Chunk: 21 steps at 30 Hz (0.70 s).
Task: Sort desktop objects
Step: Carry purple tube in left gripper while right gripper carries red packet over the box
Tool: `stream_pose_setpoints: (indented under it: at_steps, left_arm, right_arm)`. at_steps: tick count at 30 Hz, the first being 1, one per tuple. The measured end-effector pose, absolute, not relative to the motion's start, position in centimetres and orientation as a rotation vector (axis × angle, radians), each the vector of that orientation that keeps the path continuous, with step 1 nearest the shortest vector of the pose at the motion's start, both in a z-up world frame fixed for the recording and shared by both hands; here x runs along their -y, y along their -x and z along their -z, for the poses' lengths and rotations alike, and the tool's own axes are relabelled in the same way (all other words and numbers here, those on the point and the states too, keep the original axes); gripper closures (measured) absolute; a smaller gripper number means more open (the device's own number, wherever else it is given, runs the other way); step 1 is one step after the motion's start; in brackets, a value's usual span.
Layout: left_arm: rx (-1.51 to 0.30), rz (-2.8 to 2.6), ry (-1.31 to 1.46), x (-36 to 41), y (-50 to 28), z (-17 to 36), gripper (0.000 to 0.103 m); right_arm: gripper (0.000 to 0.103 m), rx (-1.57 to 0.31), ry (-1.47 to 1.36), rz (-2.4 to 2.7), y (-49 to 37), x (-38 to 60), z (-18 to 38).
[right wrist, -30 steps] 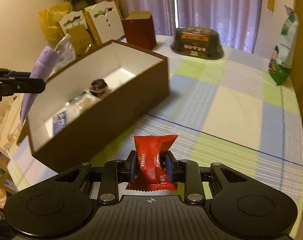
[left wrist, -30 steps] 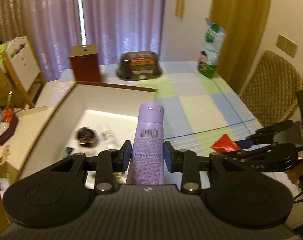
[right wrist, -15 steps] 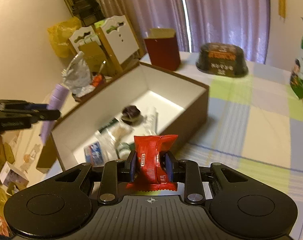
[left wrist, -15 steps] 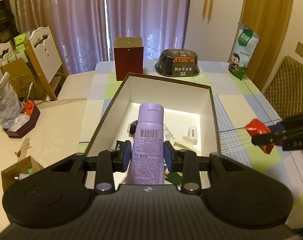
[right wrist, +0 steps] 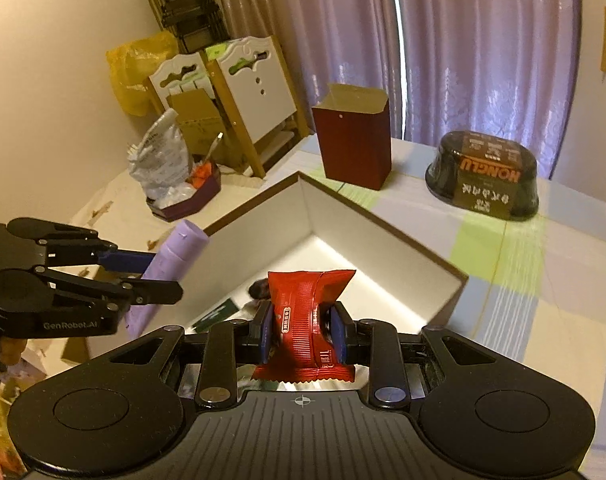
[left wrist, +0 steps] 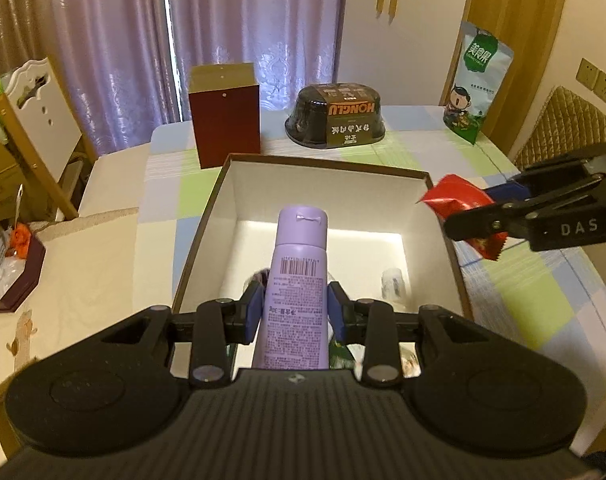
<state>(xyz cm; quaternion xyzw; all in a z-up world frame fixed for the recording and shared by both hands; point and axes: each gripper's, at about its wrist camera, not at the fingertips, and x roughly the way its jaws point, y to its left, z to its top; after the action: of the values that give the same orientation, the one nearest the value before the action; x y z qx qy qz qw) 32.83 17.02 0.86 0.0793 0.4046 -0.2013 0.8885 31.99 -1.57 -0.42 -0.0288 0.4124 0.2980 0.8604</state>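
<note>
Purple bottle was clamped in left gripper, red packet pinched in right gripper; both were held above the open box, presumably for dropping in.

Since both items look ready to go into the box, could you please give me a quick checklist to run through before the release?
1. Left gripper shut on the purple bottle: ok.
2. Right gripper shut on the red packet: ok.
3. Bottle over the open box: ok.
4. Packet past the box rim: cannot tell; the left wrist view shows it at the right wall.
5. Bare floor in the box for both: ok.
6. Grippers apart from each other: ok.
</note>
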Motion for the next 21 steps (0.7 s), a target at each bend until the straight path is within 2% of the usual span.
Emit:
stream_pose_setpoints:
  at_steps: [12,21]
  left_arm:
    - [-0.912,0.441,-0.289,-13.5,-41.8,4.1,0.073]
    - [-0.966,0.415,-0.382,-11.6,-45.5,8.2,0.073]
  right_arm:
    - [0.074,-0.964,0.148,-0.618,-39.4,0.4,5.6]
    - [0.074,-1.016,0.188,-0.634,-41.9,0.4,8.2]
